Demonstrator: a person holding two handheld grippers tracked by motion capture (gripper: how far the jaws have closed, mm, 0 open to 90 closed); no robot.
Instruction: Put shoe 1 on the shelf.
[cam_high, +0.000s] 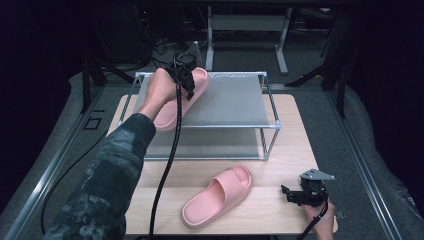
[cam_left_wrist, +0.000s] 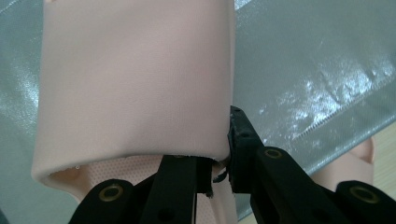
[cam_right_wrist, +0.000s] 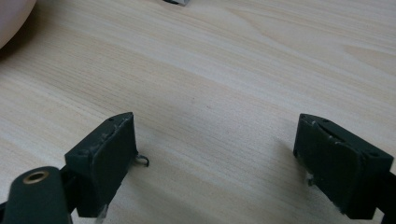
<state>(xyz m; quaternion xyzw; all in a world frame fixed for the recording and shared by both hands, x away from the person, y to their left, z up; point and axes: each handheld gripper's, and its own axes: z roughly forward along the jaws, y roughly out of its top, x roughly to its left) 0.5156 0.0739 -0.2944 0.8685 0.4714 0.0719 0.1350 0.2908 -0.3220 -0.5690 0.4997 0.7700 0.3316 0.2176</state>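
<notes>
Left gripper (cam_high: 186, 79) clamps pink slipper (cam_high: 175, 102), seemingly over rack (cam_high: 235, 102).

Sleeve: dark grey camouflage pattern on the left forearm (cam_high: 107, 185).
Left gripper (cam_high: 186, 80): black body, thick black cable.
Right gripper (cam_high: 295, 195): black, grey three-cornered plate on top.
Jaws: black, scuffed pads, brass-coloured rivets.

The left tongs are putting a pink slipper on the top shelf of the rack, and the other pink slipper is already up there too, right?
Not quite. The left tongs do hold a pink slipper over the rack's top shelf, but the other pink slipper lies on the wooden table in front of the rack, as the high view shows.
</notes>
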